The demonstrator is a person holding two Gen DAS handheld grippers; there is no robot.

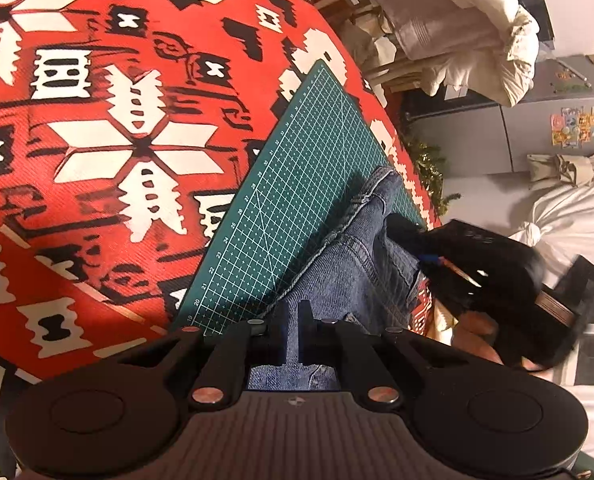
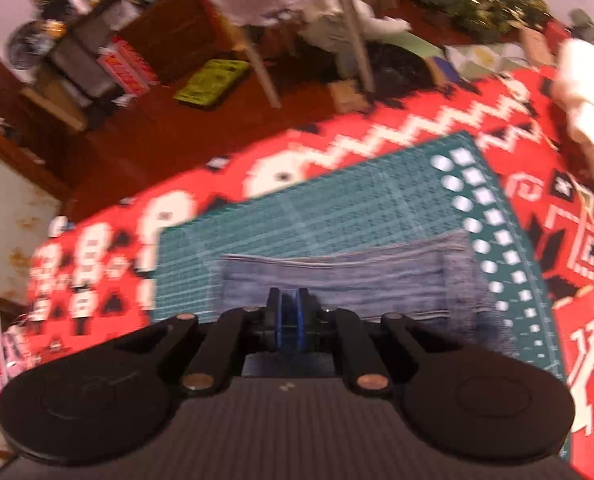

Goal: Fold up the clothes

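Blue jeans (image 1: 345,264) lie partly folded on a green cutting mat (image 1: 297,184), near its right edge. My left gripper (image 1: 295,320) is shut on the jeans, and denim runs between and under its fingers toward the camera. The right gripper (image 1: 407,230) reaches in from the right with its tip on the jeans. In the right wrist view, which is blurred, the jeans (image 2: 357,280) form a flat band across the mat (image 2: 297,216). My right gripper (image 2: 289,304) sits shut over their near edge, seemingly pinching denim.
A red, white and black patterned cloth (image 1: 97,120) covers the table around the mat. A white garment (image 2: 589,112) lies at the table's far right. A hand (image 1: 477,336) holds the right gripper. Chair legs (image 2: 353,40) and floor clutter lie beyond the table edge.
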